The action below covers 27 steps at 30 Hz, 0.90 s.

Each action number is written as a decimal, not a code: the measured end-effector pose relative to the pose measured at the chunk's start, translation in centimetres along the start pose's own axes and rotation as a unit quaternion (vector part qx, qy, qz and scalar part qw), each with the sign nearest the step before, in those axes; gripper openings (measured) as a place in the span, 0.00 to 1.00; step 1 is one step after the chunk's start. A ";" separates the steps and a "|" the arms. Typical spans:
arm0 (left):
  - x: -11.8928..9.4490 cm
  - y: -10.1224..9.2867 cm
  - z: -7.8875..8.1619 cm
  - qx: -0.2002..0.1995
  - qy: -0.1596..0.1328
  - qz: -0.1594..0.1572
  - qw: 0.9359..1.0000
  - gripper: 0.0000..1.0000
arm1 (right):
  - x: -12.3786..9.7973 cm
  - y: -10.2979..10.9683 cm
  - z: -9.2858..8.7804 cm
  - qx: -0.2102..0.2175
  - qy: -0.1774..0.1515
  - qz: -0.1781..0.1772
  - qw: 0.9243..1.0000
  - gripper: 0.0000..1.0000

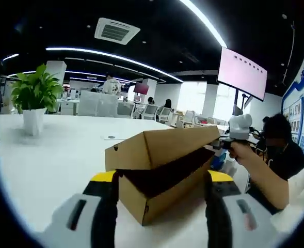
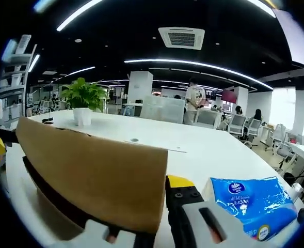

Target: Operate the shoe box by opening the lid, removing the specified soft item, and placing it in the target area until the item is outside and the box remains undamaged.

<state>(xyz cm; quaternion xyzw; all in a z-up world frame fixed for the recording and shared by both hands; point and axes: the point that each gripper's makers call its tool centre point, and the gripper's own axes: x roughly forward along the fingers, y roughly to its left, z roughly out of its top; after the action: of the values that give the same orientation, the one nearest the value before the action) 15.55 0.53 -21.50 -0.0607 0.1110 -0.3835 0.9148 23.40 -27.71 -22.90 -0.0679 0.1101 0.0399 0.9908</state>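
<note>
In the left gripper view, the left gripper (image 1: 162, 194) is hanging wide open, its yellow-tipped jaws rising at seven and five o'clock and straddling, without touching, the near corner of the cardboard shoe box (image 1: 162, 194), which is sitting on the white table (image 1: 53, 155) at the centre of the frame. The box's lid (image 1: 164, 144) is tilting upward, hinged along the side toward nine o'clock and lifted toward three o'clock, so a dark wedge of interior is showing beneath it; whatever is lying inside is too dark to make out. At three o'clock the right gripper (image 1: 225, 142) is meeting the raised edge of the lid, held by a person's hand (image 1: 240, 151), with the person in a dark top sitting beyond it. A potted plant (image 1: 34, 101) is standing on the table at ten o'clock, well apart from the box. In the right gripper view, the right gripper (image 2: 157, 225) is closing on the lid (image 2: 97, 173), whose brown panel is spreading from nine o'clock across to the centre; one jaw is showing at six o'clock just right of the cardboard while the other is sitting under the panel's lower edge. A blue packet of tissues (image 2: 252, 204) is lying on the table (image 2: 193, 150) at four o'clock, just beside that jaw. The potted plant (image 2: 83, 101) is standing at eleven o'clock, far across the tabletop.
</note>
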 end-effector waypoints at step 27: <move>0.9 1.6 1.5 -0.028 -0.012 0.045 0.999 0.37 | -0.2 0.8 -0.3 -0.097 -0.011 0.041 0.994 0.04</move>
<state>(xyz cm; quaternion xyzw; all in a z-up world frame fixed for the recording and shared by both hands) 17.66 1.07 -20.53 -0.0857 0.1135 -0.3376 0.9305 23.07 -26.96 -23.22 -0.1584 0.0978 0.0913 0.9783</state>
